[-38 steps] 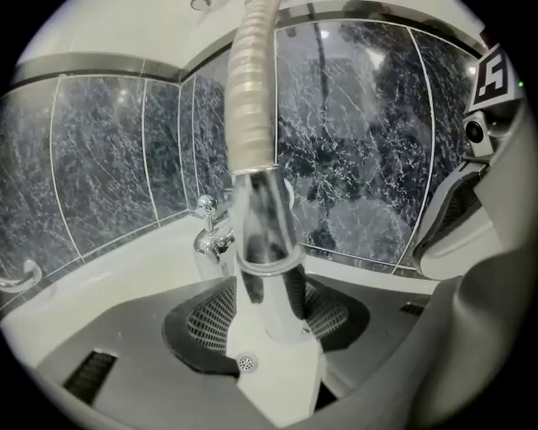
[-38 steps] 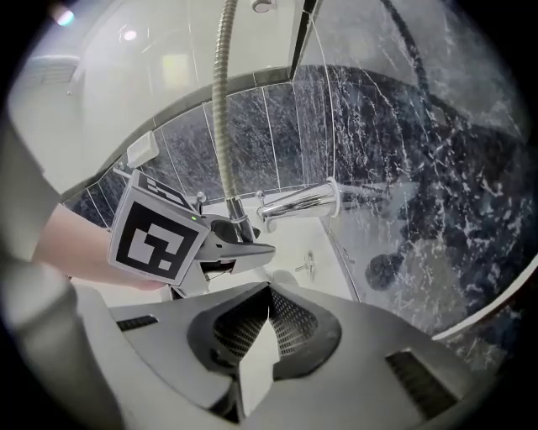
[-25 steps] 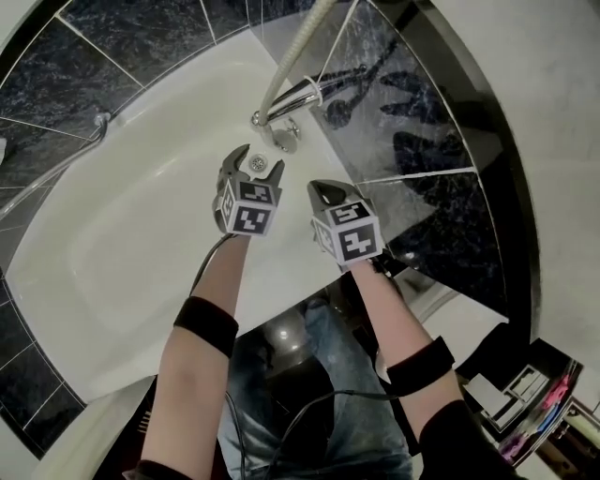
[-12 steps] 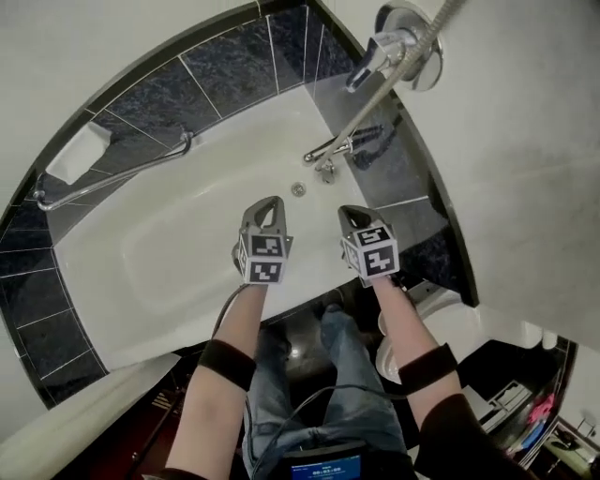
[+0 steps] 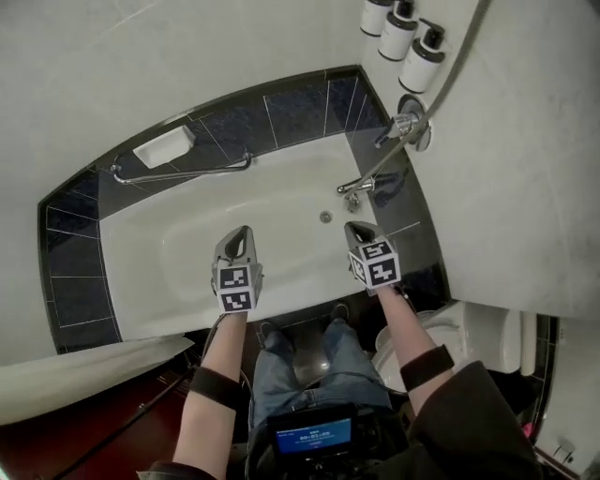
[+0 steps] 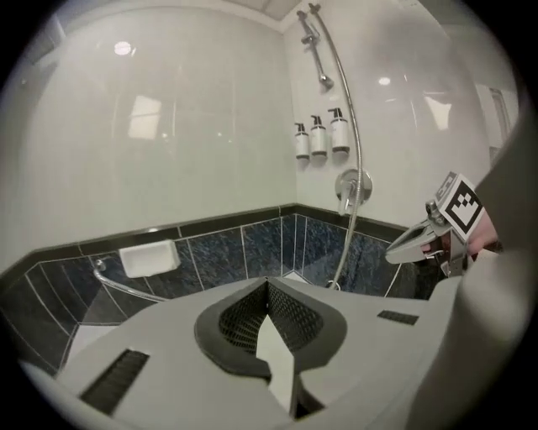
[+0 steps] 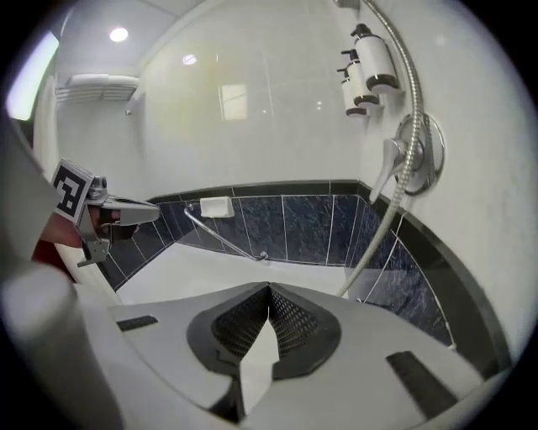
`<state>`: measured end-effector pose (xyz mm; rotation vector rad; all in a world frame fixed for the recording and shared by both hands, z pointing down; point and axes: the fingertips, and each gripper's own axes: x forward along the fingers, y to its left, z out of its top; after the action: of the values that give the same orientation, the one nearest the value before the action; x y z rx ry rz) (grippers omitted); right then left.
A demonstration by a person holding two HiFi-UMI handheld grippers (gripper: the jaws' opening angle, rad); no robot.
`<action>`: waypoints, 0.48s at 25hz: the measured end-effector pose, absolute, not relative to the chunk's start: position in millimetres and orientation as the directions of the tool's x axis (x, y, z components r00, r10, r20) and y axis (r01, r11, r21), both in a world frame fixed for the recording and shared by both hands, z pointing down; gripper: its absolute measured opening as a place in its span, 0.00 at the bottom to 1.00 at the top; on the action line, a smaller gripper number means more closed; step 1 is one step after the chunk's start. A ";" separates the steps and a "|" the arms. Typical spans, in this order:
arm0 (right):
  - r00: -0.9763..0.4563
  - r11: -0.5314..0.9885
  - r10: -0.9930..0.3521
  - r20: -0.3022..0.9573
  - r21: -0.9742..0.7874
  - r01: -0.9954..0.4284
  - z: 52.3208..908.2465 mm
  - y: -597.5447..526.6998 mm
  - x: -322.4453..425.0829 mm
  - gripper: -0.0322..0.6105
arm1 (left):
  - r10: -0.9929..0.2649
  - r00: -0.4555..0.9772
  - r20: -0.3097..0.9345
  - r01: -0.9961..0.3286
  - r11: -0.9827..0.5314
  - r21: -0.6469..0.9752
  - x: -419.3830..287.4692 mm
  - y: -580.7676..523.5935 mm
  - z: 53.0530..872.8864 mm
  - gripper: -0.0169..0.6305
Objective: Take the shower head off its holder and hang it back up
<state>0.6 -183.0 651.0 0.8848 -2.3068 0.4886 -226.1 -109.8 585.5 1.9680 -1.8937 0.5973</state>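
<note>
With the left gripper [image 5: 240, 231] and right gripper [image 5: 357, 228] both closed and empty above the white bathtub [image 5: 169, 246], the chrome shower head [image 6: 308, 13] seems mounted high on the far-right wall, up the metal hose [image 6: 360, 126], nearer the right gripper.

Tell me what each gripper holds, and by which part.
Nothing is held. The left gripper has just closed its jaws with nothing between them; the right gripper is shut and empty too.
</note>
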 end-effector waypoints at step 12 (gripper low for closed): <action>-0.652 0.787 -0.449 0.611 -0.075 -0.612 565.2 -151.7 -20.9 0.08 | -0.896 -0.186 0.402 -0.982 0.169 -0.080 -314.0 -22.0 459.9 0.03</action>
<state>-20.9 -151.7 565.2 0.7859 -2.3909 0.3689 -314.0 -22.0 459.9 1.8103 -2.1844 0.4722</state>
